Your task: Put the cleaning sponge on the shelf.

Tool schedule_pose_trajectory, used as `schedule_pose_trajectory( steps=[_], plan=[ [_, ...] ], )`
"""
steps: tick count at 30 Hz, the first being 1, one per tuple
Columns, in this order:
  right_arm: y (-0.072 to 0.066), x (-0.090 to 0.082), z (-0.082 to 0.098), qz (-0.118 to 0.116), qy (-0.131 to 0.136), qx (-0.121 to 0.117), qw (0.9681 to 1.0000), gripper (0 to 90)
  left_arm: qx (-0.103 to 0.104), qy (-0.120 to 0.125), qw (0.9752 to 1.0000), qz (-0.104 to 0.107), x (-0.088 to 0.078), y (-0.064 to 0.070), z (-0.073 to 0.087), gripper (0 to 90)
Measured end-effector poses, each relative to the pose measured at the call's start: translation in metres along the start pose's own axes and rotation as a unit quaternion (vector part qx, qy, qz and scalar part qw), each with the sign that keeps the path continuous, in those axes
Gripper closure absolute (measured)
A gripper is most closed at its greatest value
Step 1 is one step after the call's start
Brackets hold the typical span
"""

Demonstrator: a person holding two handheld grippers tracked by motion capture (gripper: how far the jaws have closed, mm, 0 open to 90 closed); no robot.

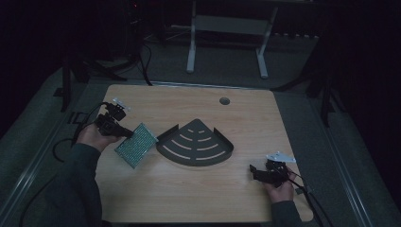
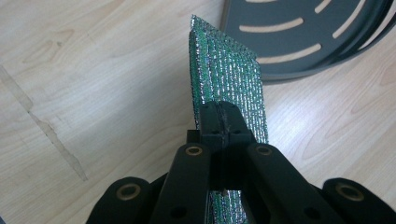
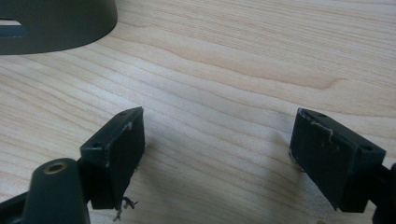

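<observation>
Left claw (image 2: 223, 122) pinches the sparkly green pad (image 2: 229, 79) edge-on.

I see the high view from above my side, looking forward and down on the whole light wooden table (image 1: 189, 189) from far off. My left gripper view sits very close, looking along 2 black jaws pressed onto a green sparkly flat pad (image 2: 229, 79), toward the dark grey fan-shaped slotted metal shelf (image 2: 308, 32). My right gripper view looks low across bare wood. All 3 views share that shelf (image 3: 56, 23) and the table.
</observation>
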State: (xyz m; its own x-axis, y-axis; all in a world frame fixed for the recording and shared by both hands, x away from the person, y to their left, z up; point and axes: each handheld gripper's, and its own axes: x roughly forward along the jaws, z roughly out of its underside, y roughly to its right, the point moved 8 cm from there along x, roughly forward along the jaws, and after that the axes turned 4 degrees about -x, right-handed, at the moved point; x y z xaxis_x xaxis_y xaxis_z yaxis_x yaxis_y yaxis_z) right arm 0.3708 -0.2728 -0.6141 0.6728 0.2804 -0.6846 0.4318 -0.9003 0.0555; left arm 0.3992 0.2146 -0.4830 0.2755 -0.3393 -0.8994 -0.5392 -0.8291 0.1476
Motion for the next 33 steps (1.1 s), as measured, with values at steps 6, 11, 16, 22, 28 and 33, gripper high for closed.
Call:
schedule_pose_trajectory(
  steps=[6, 11, 16, 22, 28, 33],
  plan=[
    [0.0, 0.0, 0.0, 0.0, 0.0, 0.0, 1.0, 17.6, 0.009, 0.0, 1.0, 0.001, 0.0, 0.005, -0.007, 90.0],
    [0.0, 0.0, 0.0, 0.0, 0.0, 0.0, 1.0, 17.6, 0.015, -0.001, 0.9999, -0.002, 0.001, 0.008, -0.013, 90.0],
    [0.0, 0.0, 0.0, 0.0, 0.0, 0.0, 1.0, 17.6, 0.023, 0.0, 0.9997, -0.001, 0.002, 0.013, -0.019, 90.0],
    [0.0, 0.0, 0.0, 0.0, 0.0, 0.0, 1.0, 17.6, 0.027, -0.001, 0.9996, 0.001, 0.005, 0.016, -0.026, 90.0],
    [0.0, 0.0, 0.0, 0.0, 0.0, 0.0, 1.0, 17.6, 0.032, 0.0, 0.9995, 0.001, 0.005, 0.019, -0.032, 90.0],
    [0.0, 0.0, 0.0, 0.0, 0.0, 0.0, 1.0, 17.3, 0.036, 0.0, 0.9993, 0.004, 0.007, 0.022, -0.037, 90.0]
  ],
)
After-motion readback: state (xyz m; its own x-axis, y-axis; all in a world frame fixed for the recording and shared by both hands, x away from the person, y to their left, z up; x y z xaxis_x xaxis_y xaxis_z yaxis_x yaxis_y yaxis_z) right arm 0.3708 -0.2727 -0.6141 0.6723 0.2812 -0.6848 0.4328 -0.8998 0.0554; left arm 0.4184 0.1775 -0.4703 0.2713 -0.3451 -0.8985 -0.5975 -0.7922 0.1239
